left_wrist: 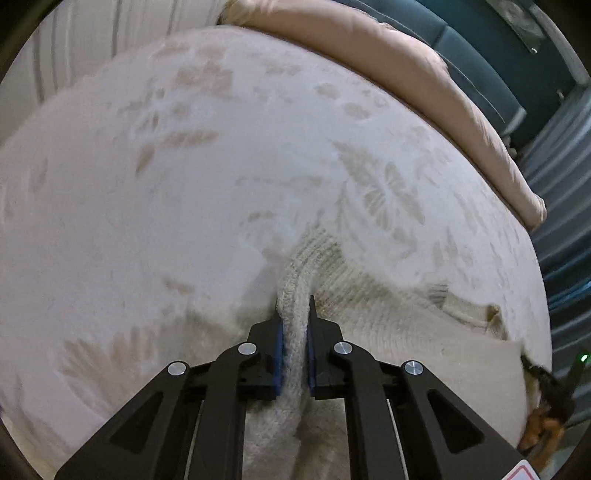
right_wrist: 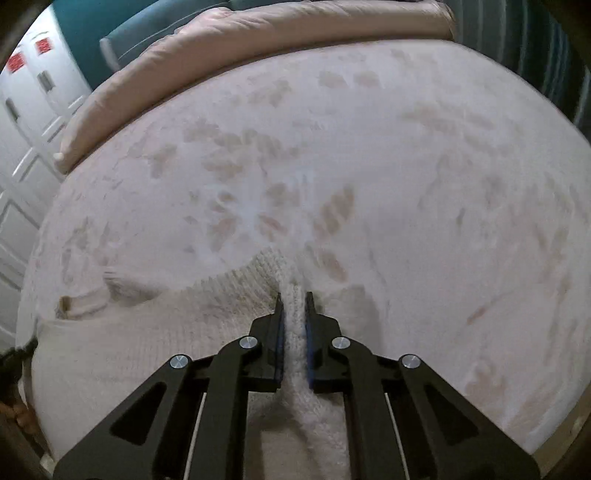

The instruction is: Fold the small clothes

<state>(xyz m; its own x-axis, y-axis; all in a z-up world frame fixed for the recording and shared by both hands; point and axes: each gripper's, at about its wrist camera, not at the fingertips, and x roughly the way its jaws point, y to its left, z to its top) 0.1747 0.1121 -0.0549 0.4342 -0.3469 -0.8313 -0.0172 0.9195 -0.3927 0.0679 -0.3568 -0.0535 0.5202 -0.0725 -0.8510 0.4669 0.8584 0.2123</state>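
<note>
The blue-padded fingers (left_wrist: 279, 354) of the left gripper (left_wrist: 294, 314) pinch a ridge of the cream ribbed knit garment (left_wrist: 388, 332); the right gripper (right_wrist: 293, 310) clamps another, likely to carry its edge over the pale leaf-patterned bedspread (left_wrist: 221, 166) beneath.

Cream ribbed sweater (left_wrist: 388, 325), leaf-patterned bedspread (left_wrist: 184, 184)

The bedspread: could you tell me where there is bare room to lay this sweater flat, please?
Bare bedspread runs beyond both grippers up to the rolled pink quilt. Nearer in is crowded: the knit sweater spans between left gripper and right gripper.
</note>
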